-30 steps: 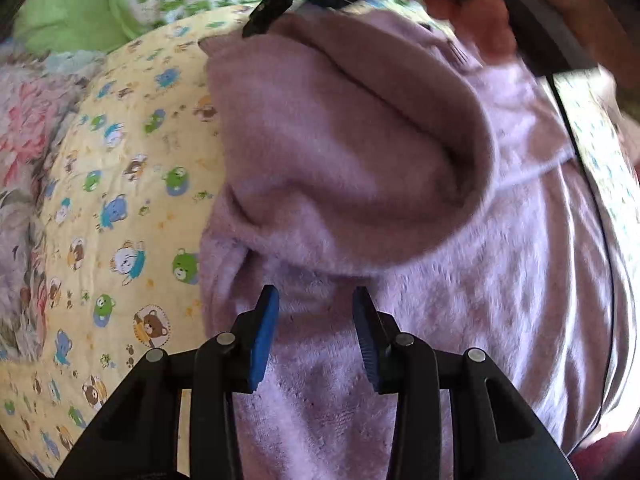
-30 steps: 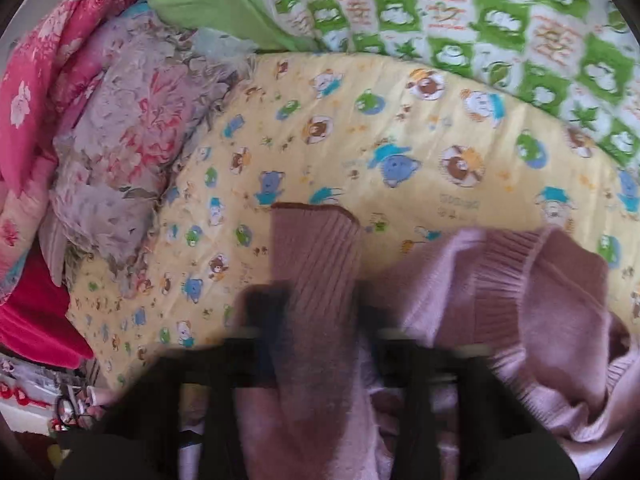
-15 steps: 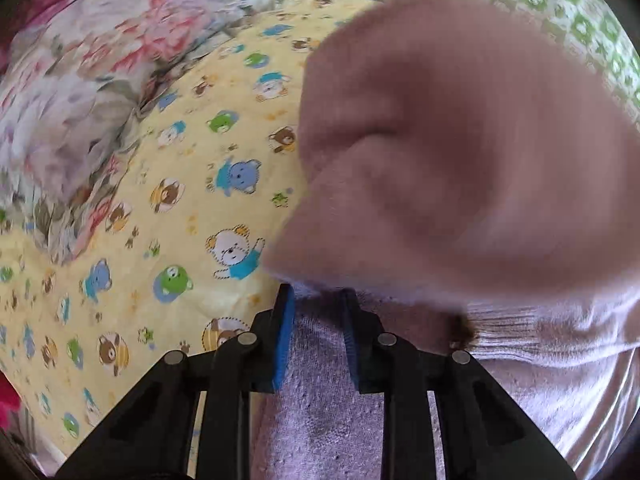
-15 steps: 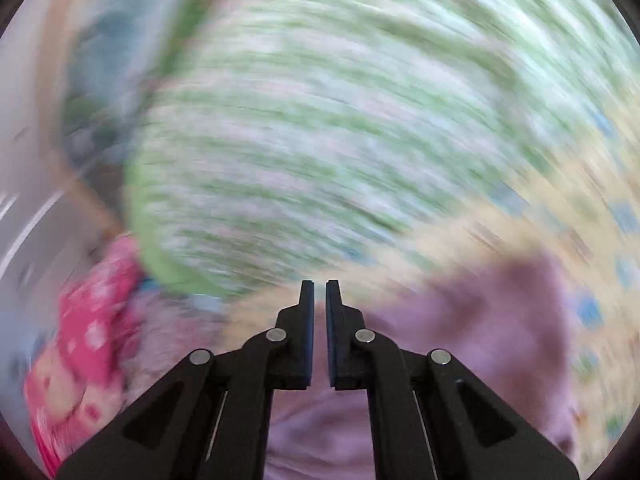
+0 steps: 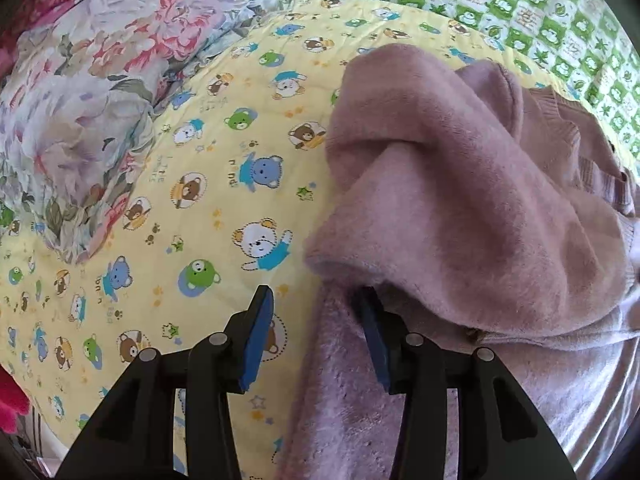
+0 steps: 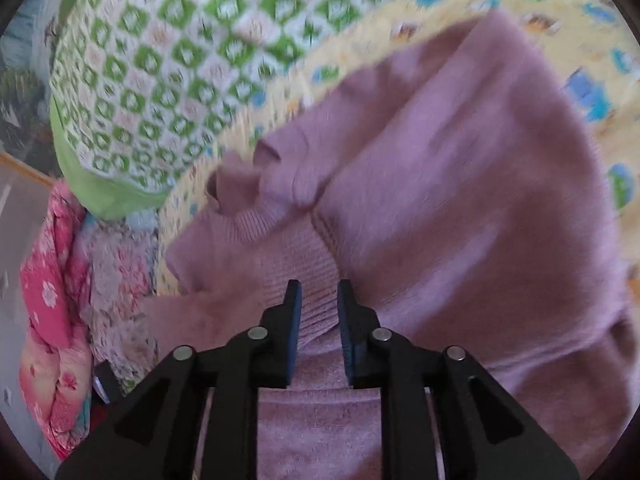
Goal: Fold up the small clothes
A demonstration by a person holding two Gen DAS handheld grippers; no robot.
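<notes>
The left claw (image 5: pixel 316 336) sits at the bottom middle of its picture. Its jaws are opening. The edge of a purple sweater (image 5: pixel 460 208) lies between the blue pads (image 5: pixel 256 340), but the pads do not squeeze it. One pad is over the yellow sheet, and the other is tucked under a fold of the sweater.

The right claw (image 6: pixel 318 320) is at the bottom middle of its picture too. Its jaws are opening from a narrow gap. It hangs over the ribbed band (image 6: pixel 304 264) of the sweater, and I cannot tell if the pads touch it.

The sweater fills the right side of the left picture and most of the right picture. It lies bunched on a yellow bear sheet (image 5: pixel 200 208). I think it is soft, fuzzy and light. It will flop and sag, not stay stiff. The thick ribbed band or a side edge looks like the best spot to pinch.

Farther out are a flower quilt (image 5: pixel 88 92) at the upper left and a green checked blanket (image 5: pixel 520 4) at the upper right.

The sheet has tiny words by the bears. One looks like "little", but I am not sure.
</notes>
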